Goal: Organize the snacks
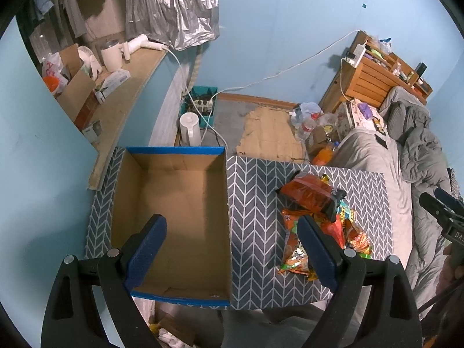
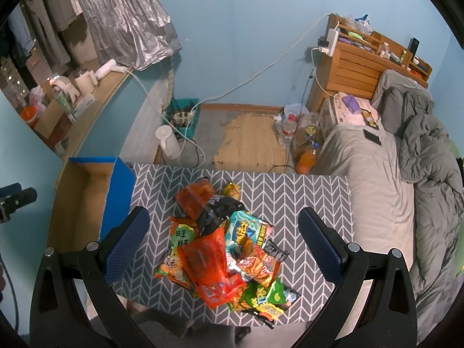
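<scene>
A pile of snack packets (image 2: 223, 246) in orange, black, teal and green wrappers lies on the grey chevron-patterned table (image 2: 304, 197). My right gripper (image 2: 223, 243) hovers open above the pile, nothing between its fingers. To the left stands an empty cardboard box (image 1: 174, 203) with a blue rim. My left gripper (image 1: 232, 249) hangs open over the box's right wall; its left finger is above the box's inside, its right finger above the snack pile (image 1: 316, 217). The right gripper's tip (image 1: 443, 206) shows at the far right edge of the left wrist view.
A bed with grey bedding (image 2: 406, 174) runs along the table's right side. Beyond the table on the floor are a white kettle (image 2: 168, 142), a teal crate with a power strip (image 2: 185, 116), bottles (image 2: 307, 156) and cardboard. A wooden shelf (image 1: 116, 110) runs on the left.
</scene>
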{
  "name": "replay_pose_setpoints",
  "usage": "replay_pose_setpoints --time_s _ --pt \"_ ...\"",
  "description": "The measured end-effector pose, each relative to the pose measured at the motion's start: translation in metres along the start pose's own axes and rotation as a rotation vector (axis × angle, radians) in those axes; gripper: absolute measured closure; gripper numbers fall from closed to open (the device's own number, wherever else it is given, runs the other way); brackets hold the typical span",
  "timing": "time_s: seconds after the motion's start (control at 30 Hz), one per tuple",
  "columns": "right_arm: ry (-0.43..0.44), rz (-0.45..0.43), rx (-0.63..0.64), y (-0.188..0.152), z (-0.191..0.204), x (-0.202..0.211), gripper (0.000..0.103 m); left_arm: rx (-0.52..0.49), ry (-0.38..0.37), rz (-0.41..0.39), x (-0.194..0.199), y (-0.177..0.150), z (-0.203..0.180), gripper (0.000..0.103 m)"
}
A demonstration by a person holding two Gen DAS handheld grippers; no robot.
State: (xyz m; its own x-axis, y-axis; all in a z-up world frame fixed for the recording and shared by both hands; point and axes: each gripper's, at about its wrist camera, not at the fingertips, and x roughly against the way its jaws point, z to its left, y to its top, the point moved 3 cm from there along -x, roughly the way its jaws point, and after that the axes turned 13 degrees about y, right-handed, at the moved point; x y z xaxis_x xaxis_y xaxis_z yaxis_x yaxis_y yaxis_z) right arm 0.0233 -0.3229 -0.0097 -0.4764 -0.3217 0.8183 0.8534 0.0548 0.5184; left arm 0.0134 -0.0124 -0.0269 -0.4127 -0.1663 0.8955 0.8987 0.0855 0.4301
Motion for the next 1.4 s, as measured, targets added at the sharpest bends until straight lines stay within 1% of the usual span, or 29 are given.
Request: replay_pose_setpoints --time_s 0.87,1.27,1.4 --pt "0.015 0.003 0.008 0.003 0.005 0.0 0.003 0.001 -0.01 0.0 0.0 -0.001 -0.004 0.01" --pt "0.018 0.002 0.01 0.004 0.005 -0.002 0.003 0.001 -0.016 0.003 -0.002 0.003 -0.008 0.01" --pt "0.022 0.008 0.016 0.01 0.004 -0.005 0.003 0.002 -0.017 0.004 -0.003 0.005 -0.008 0.01"
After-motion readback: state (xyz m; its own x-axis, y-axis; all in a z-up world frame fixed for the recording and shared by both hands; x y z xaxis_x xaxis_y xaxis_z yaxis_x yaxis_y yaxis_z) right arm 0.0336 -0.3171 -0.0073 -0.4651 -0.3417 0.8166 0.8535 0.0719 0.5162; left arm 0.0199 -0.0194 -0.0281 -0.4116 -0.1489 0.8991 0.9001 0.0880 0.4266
